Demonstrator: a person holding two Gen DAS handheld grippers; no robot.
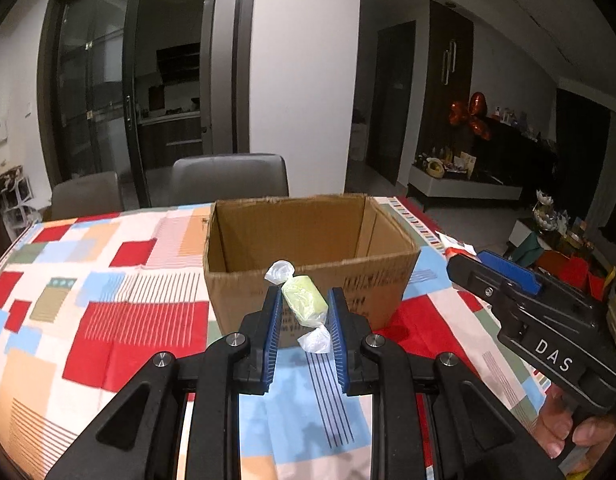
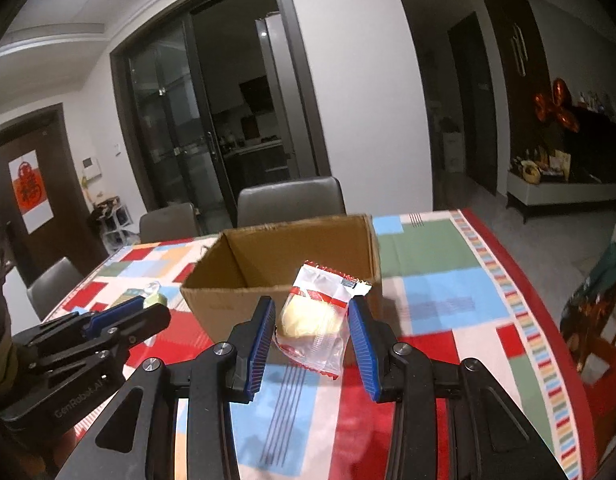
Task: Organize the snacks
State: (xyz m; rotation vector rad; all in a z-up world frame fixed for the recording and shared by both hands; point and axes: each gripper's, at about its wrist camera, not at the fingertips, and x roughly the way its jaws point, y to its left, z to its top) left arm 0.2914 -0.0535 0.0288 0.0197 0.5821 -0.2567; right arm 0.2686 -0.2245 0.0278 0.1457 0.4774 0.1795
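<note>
The left gripper (image 1: 304, 306) is pinching a light, soft green candy (image 1: 304, 303) mid-body; the right gripper (image 2: 311, 320) is clamping a crinkly, probably slippery pastry packet (image 2: 315, 316). Both are hovering before the cardboard box (image 1: 308, 236).

Spreading out beneath and ahead of both tools: a table (image 1: 108, 320) draped in a patchwork cloth of red, light blue, peach, green and white blocks with striped patches. Sitting directly on it, just beyond the fingertips of each tool: an open cardboard box (image 1: 308, 280), flaps up, brown inside showing. Running along the cloth's edge to the right of the right-hand tool: a red border with a band of small coloured rectangles. Resting nowhere else on the cloth: nothing discernible.
</note>
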